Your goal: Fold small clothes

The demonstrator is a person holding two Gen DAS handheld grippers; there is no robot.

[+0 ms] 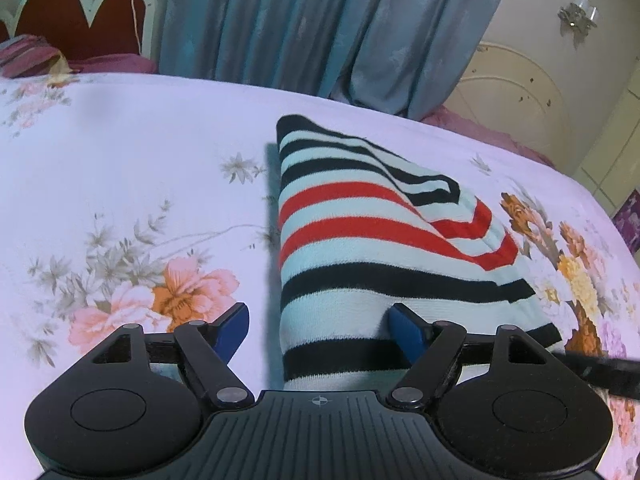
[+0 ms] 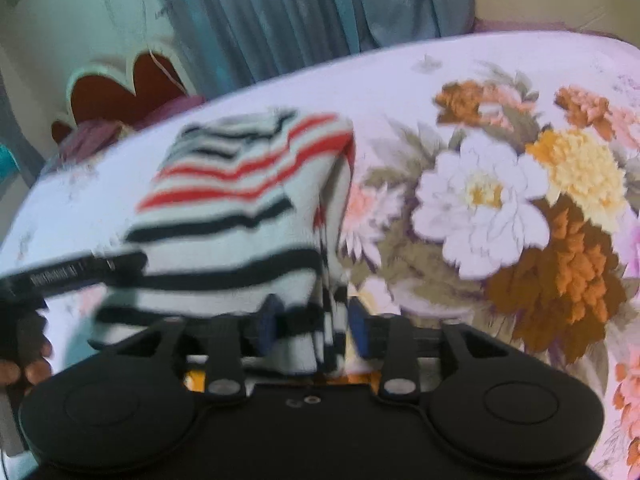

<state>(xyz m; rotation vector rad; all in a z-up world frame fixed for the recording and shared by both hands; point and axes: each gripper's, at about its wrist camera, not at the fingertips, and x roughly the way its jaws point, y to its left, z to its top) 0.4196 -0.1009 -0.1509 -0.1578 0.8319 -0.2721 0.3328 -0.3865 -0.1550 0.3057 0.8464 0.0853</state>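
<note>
L claw [image 1: 320,324] is spread wide: its blue pads sit well apart, and the near edge of the striped garment [image 1: 360,240] lies between them. The L pad [image 1: 234,330] is clear of the cloth, over bare sheet; the R pad [image 1: 406,330] touches or presses into the cloth's near hem. Garment is pale mint w/ black and red stripes, and runs straight ahead of the claw to a raised point at the far end, w/ a fold draping off to the R. It rests on the floral bedsheet [image 1: 120,200].

R claw [image 2: 314,326] is narrowed onto a bunched edge of the same garment [image 2: 240,200]; the blue pads [image 2: 266,326] sit close on either side of the gathered cloth, pinching it. View is blurred, so exact grip can't be judged finely. Most of the garment spreads ahead and to the L of this claw; big flower print lies ahead-R on the sheet [image 2: 480,80].

Behind the bed: blue-grey curtain [image 1: 320,20], and a red headboard [image 1: 80,20] w/ white scalloped trim far L.
</note>
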